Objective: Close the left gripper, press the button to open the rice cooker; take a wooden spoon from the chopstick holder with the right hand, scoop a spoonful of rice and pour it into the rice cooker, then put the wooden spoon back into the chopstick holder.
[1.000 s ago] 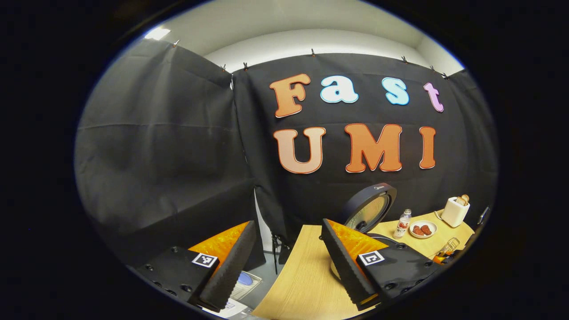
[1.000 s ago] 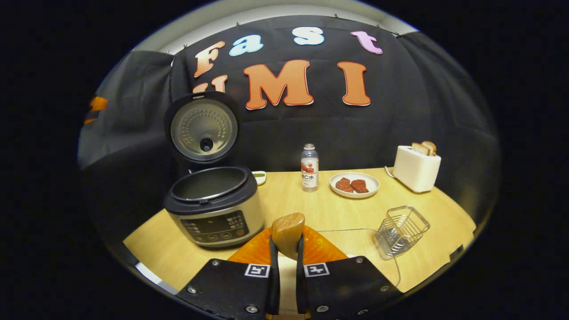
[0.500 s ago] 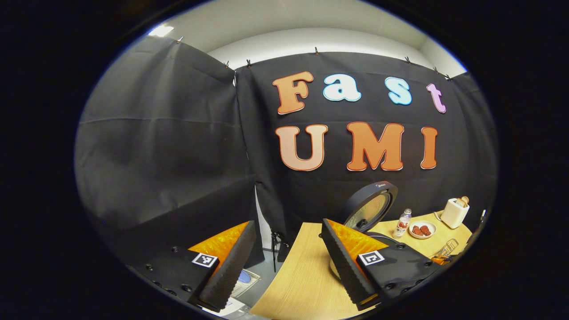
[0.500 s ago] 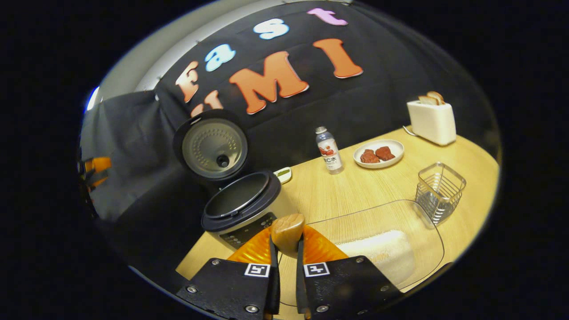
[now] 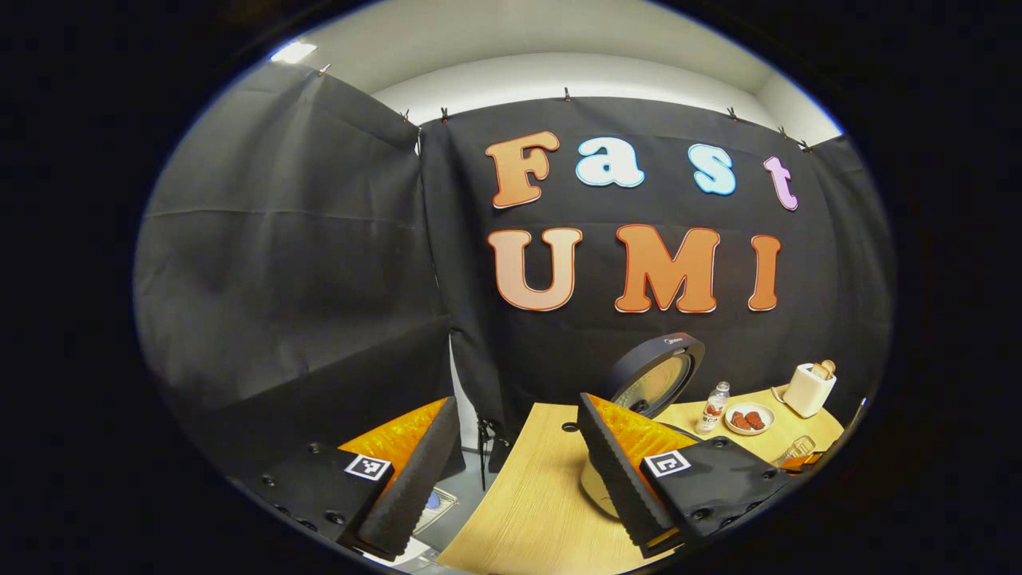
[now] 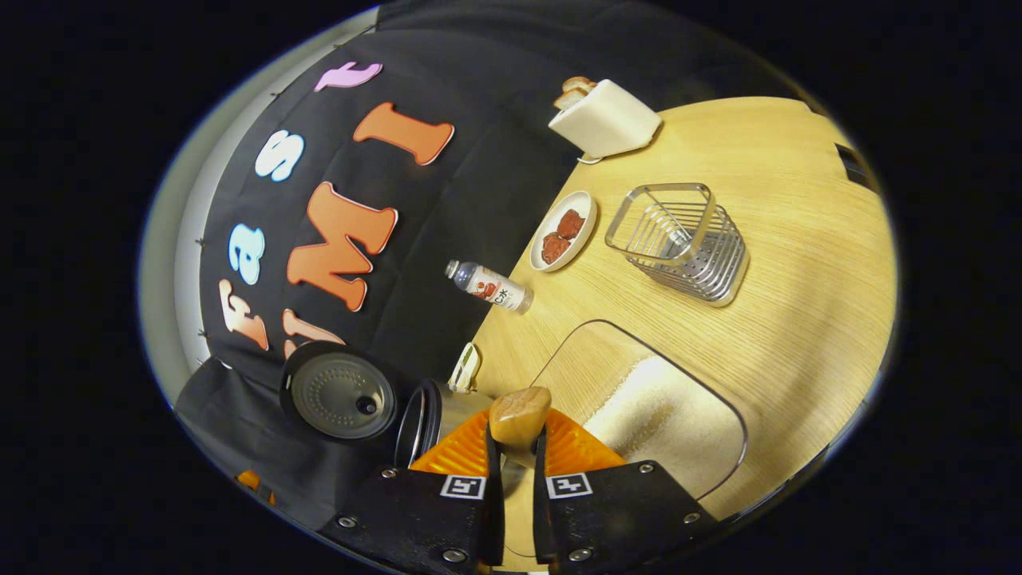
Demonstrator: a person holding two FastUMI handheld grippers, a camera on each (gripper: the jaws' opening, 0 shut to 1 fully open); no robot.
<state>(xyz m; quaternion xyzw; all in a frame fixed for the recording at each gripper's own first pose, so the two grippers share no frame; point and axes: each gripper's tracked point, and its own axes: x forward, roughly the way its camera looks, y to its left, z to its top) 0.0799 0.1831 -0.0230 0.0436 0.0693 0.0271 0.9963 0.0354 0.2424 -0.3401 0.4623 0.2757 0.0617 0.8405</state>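
Wooden spoon (image 6: 519,415): clamped between the right gripper (image 6: 511,479) fingers, over the clear rice tray (image 6: 671,423) at the table's (image 6: 798,239) near edge. Rice cooker (image 6: 423,411): lid up, left rear corner. Chopstick holder (image 6: 679,243): mid-table. Left gripper (image 5: 519,471): fingers apart, holding nothing.

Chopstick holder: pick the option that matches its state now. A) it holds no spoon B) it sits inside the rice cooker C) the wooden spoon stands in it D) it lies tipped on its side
A: the wire chopstick holder stands upright on the table with nothing in it, while the right claw grips the wooden spoon.
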